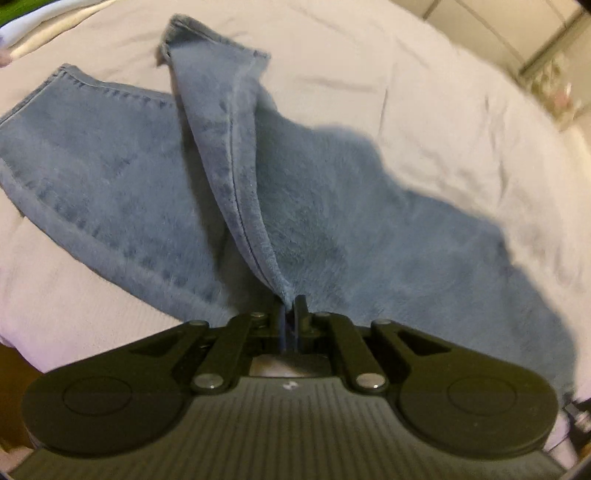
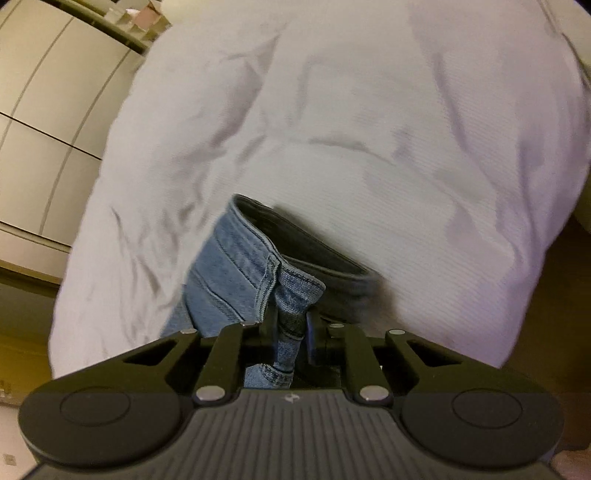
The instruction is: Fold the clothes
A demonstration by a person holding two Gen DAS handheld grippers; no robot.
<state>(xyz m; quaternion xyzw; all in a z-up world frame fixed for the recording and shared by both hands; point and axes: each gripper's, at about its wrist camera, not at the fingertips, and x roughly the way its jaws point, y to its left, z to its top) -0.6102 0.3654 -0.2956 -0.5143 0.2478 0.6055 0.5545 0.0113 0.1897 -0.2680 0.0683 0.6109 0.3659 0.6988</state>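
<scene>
I have both grippers on the jeans [image 1: 110,166], which lie spread across the pale bedsheet [image 1: 406,110], so I judge this to be the start of a fold, with the cloth gripped but nothing laid over yet. My left gripper [image 1: 291,306] has its jaws pressed together on a ridge of denim along a seam, and the fabric rises in a tented fold from the sheet up to the fingertips. One leg runs off to the left of that view, with a hem [image 1: 207,33] showing at the far end. My right gripper [image 2: 291,325] is clamped on a bunched piece of the waistband [image 2: 266,258], where the dark inner lining shows behind the blue outer cloth. The next move, as I read it, calls for lifting both holds together and carrying one half over the other, keeping the cloth taut between my hands so it lands flat and the edges meet. I cannot tell how much fabric each grip has caught or whether it is one layer or two. The stretch of denim between my two holds is cut off in both views, so I cannot see whether it is twisted. Both pictures are smeared, and the cabinet [image 2: 44,92] beyond the bed is only a blur.
</scene>
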